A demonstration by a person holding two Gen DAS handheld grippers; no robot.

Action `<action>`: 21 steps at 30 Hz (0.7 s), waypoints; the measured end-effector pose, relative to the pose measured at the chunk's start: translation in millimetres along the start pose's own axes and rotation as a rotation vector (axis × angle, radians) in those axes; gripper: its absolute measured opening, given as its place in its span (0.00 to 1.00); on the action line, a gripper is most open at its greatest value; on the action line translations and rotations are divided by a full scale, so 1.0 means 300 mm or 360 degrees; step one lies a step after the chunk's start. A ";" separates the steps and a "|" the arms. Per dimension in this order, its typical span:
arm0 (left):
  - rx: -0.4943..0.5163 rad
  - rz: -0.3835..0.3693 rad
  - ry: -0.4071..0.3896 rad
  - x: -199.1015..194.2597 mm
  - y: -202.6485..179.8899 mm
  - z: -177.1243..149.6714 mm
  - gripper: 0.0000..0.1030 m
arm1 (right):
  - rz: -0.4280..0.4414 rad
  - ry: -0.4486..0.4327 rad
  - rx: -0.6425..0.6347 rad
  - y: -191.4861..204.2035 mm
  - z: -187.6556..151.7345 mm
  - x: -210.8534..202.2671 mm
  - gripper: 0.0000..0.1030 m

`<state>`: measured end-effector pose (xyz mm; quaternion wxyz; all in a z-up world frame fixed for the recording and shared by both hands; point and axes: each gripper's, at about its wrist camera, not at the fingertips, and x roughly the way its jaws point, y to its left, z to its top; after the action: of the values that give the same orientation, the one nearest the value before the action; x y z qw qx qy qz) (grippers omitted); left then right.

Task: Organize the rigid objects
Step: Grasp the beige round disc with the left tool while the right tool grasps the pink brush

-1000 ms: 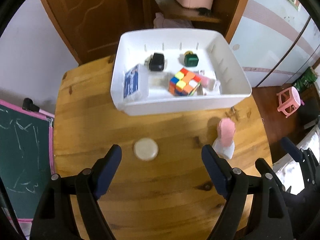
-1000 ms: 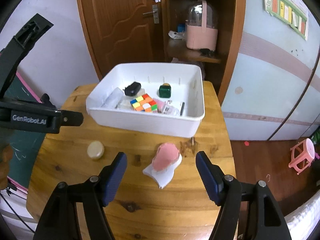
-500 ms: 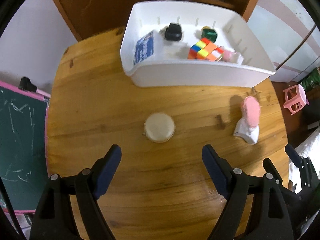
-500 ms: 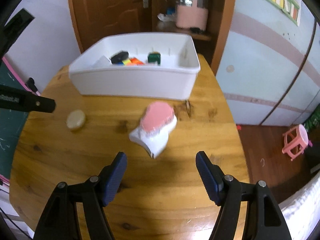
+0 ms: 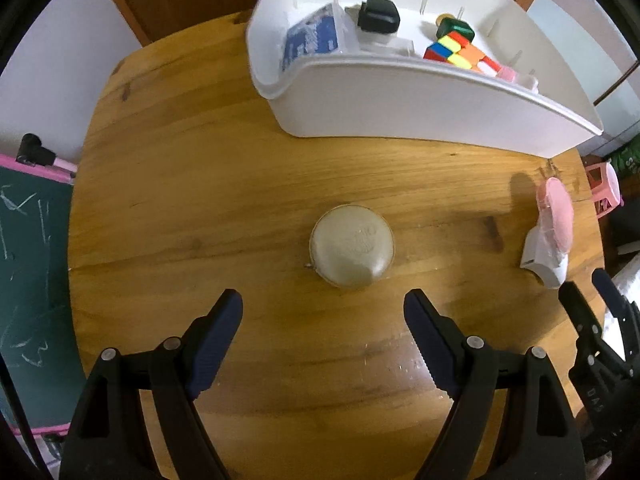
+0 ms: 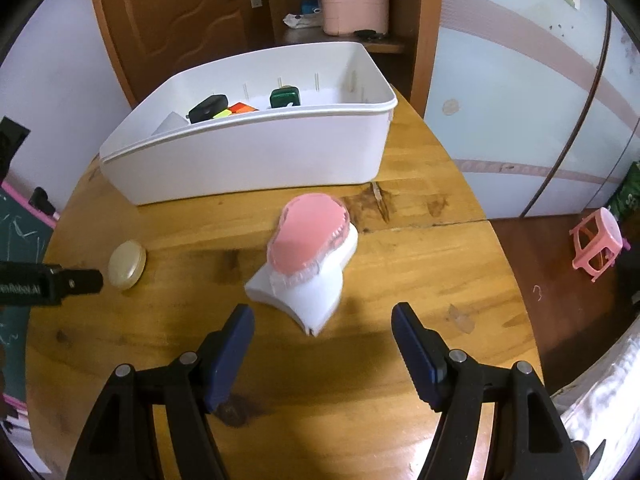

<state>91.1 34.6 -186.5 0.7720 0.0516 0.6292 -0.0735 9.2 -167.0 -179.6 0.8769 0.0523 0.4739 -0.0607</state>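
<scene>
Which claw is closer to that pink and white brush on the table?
The right claw. Its open fingers sit just short of the brush, pointing at it. The left claw is off to the side, over the round cream case.

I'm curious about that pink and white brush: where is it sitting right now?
The brush lies on the wooden table, just in front of the white bin and right ahead of the right tool; the round cream case sits off to its left.

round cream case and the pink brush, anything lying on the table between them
Nothing: only bare wood lies between the round cream case and the pink brush, with a dark knot in the grain. The left wrist view shows the whole stretch.
</scene>
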 end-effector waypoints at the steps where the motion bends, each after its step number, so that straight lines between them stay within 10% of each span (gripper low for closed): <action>1: 0.0007 -0.0005 0.0006 0.010 -0.004 0.004 0.83 | -0.0010 -0.0004 0.0012 0.007 0.006 0.008 0.70; 21: 0.0150 0.0051 0.0003 0.138 -0.046 0.032 0.83 | -0.0270 -0.0021 0.0106 0.083 0.088 0.151 0.70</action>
<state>106.0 17.5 -224.9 0.7693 0.0979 0.6248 -0.0905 59.5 -149.1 -202.2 0.8695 0.0407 0.4686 -0.1509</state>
